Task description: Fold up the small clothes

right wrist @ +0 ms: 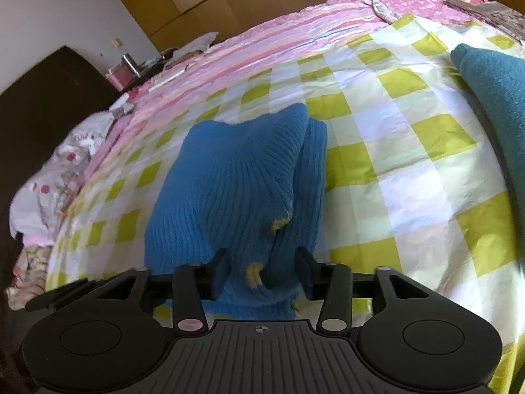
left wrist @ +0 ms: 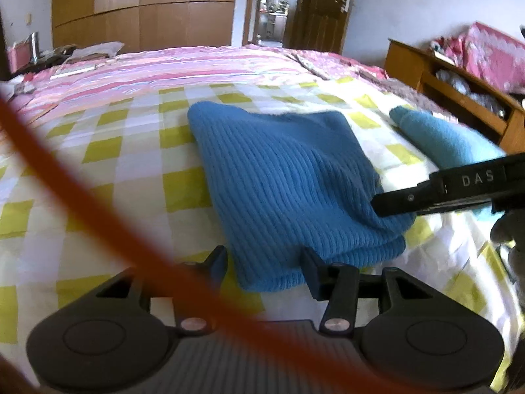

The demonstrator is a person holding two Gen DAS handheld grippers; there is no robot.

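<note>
A blue ribbed knit garment (left wrist: 282,177) lies folded on the yellow-and-white checked sheet (left wrist: 115,164). My left gripper (left wrist: 264,264) is open at its near edge, fingers either side of the folded corner. My right gripper (left wrist: 390,202) reaches in from the right onto the garment's right edge. In the right wrist view the garment (right wrist: 236,184) bulges up, with small yellow trim showing. My right gripper (right wrist: 262,274) has its fingers wide apart with a fold of the garment between them.
A second, teal folded cloth (left wrist: 439,138) lies to the right, also in the right wrist view (right wrist: 492,92). A pink quilt (left wrist: 197,65) covers the far bed. A wooden headboard shelf (left wrist: 459,92) stands at right. An orange cable (left wrist: 98,213) crosses the left wrist view.
</note>
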